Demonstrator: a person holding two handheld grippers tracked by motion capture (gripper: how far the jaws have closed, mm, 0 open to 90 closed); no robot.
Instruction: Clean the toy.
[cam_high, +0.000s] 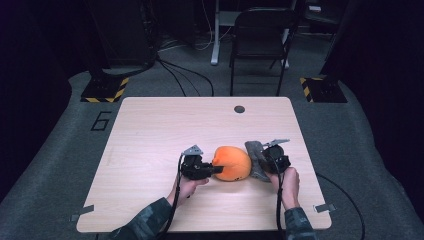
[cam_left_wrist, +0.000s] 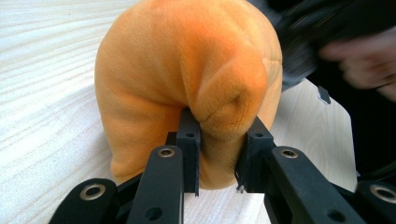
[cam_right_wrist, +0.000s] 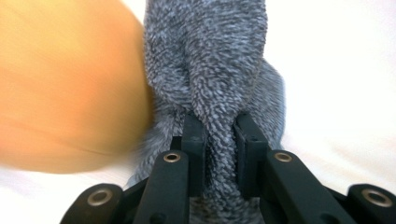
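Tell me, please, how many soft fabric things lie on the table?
2. An orange plush piece sits near the table's middle, pinched by the left gripper; a grey fuzzy cloth lies beside it, pinched by the right gripper.

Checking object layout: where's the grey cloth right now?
In the high view the grey cloth lies right of centre near the table's front edge, against the orange plush, pinched by the right gripper.

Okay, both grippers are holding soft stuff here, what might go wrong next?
The left gripper pinches just a small fold of the orange plush, so a pull may slip it free. The right gripper clamps a thin bunch of the grey cloth, which presses against the plush; moving either could drag the other across the table.
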